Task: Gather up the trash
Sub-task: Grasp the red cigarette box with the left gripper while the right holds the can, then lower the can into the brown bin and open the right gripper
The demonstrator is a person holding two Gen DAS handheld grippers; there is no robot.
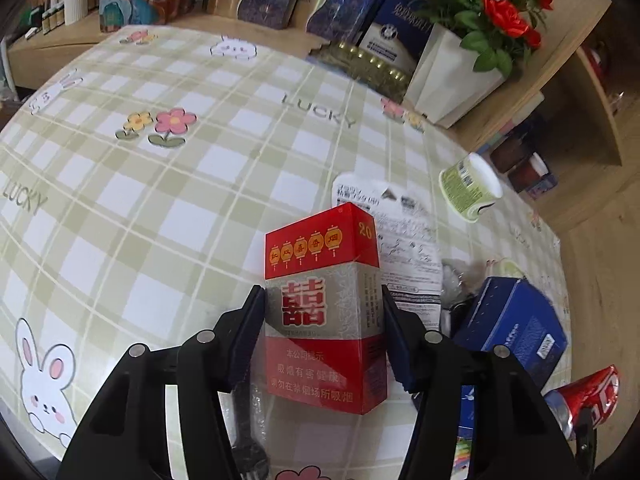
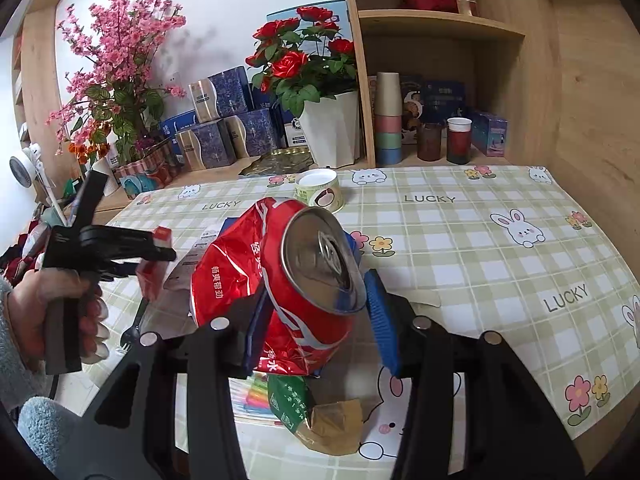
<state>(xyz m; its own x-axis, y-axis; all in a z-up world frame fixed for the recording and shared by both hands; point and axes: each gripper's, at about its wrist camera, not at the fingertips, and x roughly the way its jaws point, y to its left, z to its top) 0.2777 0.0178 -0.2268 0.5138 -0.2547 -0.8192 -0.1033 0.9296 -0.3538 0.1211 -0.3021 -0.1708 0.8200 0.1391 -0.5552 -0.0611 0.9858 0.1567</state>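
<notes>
The table [image 1: 168, 184] with its checked rabbit cloth fills most of both views, and the trash sits in a loose heap toward its near edge. In the right wrist view the right gripper [image 2: 320, 320] is clamped on a crushed red can [image 2: 316, 280] at frame centre, pads pressing its dented sides, and the can is lifted above a green and brown wrapper [image 2: 316, 416] at lower centre. The can looks light, thin-walled and slick, so a hold across the firmer rim end should slip less than one on the crumpled body. In the left wrist view the left gripper [image 1: 324, 332] has its pads against the narrow sides of a red and grey cigarette pack [image 1: 324, 304] at lower centre, grasping it; the pack stands tilted over the cloth. It is light card, easily squashed, best held across those short sides. A leaflet [image 1: 404, 240] lies just behind it, a blue box [image 1: 516, 324] to the right, and a small cup [image 1: 468, 188] on its side at right.
</notes>
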